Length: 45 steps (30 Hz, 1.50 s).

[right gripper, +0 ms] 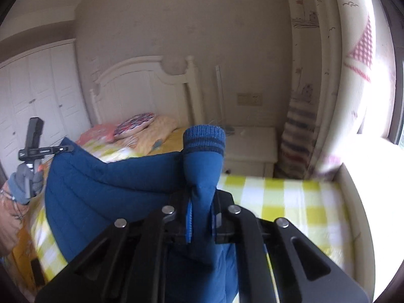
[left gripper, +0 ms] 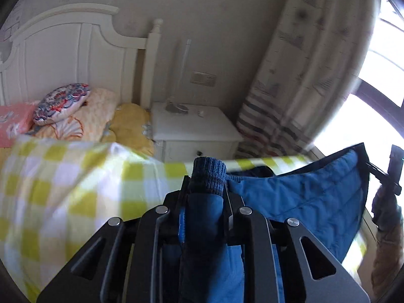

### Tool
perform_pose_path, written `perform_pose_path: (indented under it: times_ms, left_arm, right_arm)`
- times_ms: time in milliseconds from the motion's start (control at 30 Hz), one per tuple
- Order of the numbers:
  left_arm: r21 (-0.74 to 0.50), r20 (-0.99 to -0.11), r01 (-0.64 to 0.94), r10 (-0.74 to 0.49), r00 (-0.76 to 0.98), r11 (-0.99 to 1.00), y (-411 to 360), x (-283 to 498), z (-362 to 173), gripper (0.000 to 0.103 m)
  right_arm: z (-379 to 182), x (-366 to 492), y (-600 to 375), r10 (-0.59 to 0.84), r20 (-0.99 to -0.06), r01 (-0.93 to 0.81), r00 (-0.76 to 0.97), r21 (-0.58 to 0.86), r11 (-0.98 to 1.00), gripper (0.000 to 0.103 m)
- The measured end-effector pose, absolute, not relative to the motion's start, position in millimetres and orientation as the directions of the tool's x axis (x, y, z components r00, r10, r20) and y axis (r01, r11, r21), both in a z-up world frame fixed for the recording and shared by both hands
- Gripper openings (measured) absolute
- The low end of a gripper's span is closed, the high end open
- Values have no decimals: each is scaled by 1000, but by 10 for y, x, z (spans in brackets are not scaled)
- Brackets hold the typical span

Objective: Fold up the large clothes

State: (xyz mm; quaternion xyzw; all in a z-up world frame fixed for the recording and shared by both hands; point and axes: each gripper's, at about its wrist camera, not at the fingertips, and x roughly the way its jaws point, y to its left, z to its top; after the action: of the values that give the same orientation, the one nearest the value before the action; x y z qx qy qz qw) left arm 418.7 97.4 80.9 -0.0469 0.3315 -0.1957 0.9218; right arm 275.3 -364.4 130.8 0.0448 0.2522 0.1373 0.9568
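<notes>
Left wrist: checked bedspread [left gripper: 75,189], seemingly blurred, bedroom.

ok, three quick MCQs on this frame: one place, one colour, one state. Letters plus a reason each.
1. Where does the white nightstand stand?
A. between bed and curtain
B. at the foot of the bed
C. on the bed

2. What colours is the checked bedspread?
A. red and black
B. yellow-green and white
C. plain grey

3. How is the left claw?
A. open, empty
B. shut on a pillow
C. shut on a sleeve of the blue jacket

Key: 1 A, it sits between the headboard post and the curtain; 2 B, the squares show it; 3 C, the knit cuff sticks out past its fingers, as at the right claw.
</notes>
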Motion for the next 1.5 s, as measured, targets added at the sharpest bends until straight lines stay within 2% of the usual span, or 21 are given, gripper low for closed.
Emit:
perform_pose_path:
  times_ms: [133,200,267,300,333,400,567,600,667,733,767,800,833,867,900,967,1067,1167,1300,1400,1500]
  left_arm:
    - [-169,-710,239,-286,643,956,733,5125,384,21]
    - [-103,-766,199,-206,609,975,563,5370,-72,21]
    - [-2,-801,161,-97,591,987,425,5505,-716,21]
    - [-38,-815,128,-105,570,991,470,5555,-893,21]
    - [-87,-798,107,-134,588,990,570,5559,-883,21]
    - [-178,-760,85,-192,622,980,756,5540,-779,21]
    - [-150,-790,110,-186,585,983,771,5592,-761,24]
    - [-157,-809,86,-178,560,984,778,5631,-858,28]
    - [-159,-815,67,-169,555,985,755,5654,-931,30]
    - [-161,-814,85,-181,552,983,711,5654,-928,32]
    - [-167,-813,94,-191,551,981,709,5651,-927,37]
    - [-177,-814,103,-205,544,979,714,5637,-910,47]
    - [-183,-812,108,-212,545,977,741,5609,-890,53]
    - [-196,-796,119,-228,560,973,781,5542,-822,65]
    - [-244,-749,138,-277,602,960,877,5390,-660,78]
    - [-351,-661,158,-364,657,923,1108,5054,-420,97]
    - [-404,-581,212,-429,692,890,1414,4369,-190,97]
    - [-366,-576,259,-436,691,894,1649,3532,-266,97]
    - [-370,-630,277,-459,627,887,1754,2871,-638,97]
    - [-361,-659,306,-473,585,881,1655,2719,-825,97]
    - [-328,-676,317,-455,579,890,1508,2738,-906,97]
  right_arm:
    - [887,3865,-3736,193,-636,-78,748,204,976,10]
    - [325,4234,-3717,142,-742,1,655,188,982,10]
    - [-321,4402,-3653,106,-804,41,585,159,986,15]
    - [-418,4395,-3679,131,-786,48,604,200,979,15]
    - [-438,4373,-3735,157,-762,62,628,250,966,15]
    - [-404,4345,-3756,158,-749,61,644,256,965,13]
    - [-173,4350,-3768,172,-716,22,677,254,967,14]
    - [-236,4377,-3764,170,-726,23,667,248,968,20]
    - [-428,4433,-3747,178,-763,29,621,249,968,30]
    - [-447,4439,-3780,189,-757,44,625,276,960,36]
    - [-450,4435,-3781,173,-762,55,624,264,963,48]
    - [-470,4400,-3779,149,-773,75,617,246,966,64]
    - [-476,4372,-3791,131,-785,96,605,235,967,67]
    - [-436,4312,-3850,155,-787,98,597,263,960,67]
    - [-374,4214,-3915,191,-776,87,601,301,950,67]
    - [-222,3921,-4061,238,-730,64,640,360,931,67]
    - [87,3030,-4311,320,-596,-42,736,431,901,74]
    - [121,2155,-4303,330,-551,-121,766,380,917,77]
    - [-211,1445,-4211,373,-574,-184,729,360,915,77]
    - [-453,1384,-4083,351,-646,-164,678,332,929,77]
    - [-387,1425,-3952,353,-630,-207,692,295,933,77]
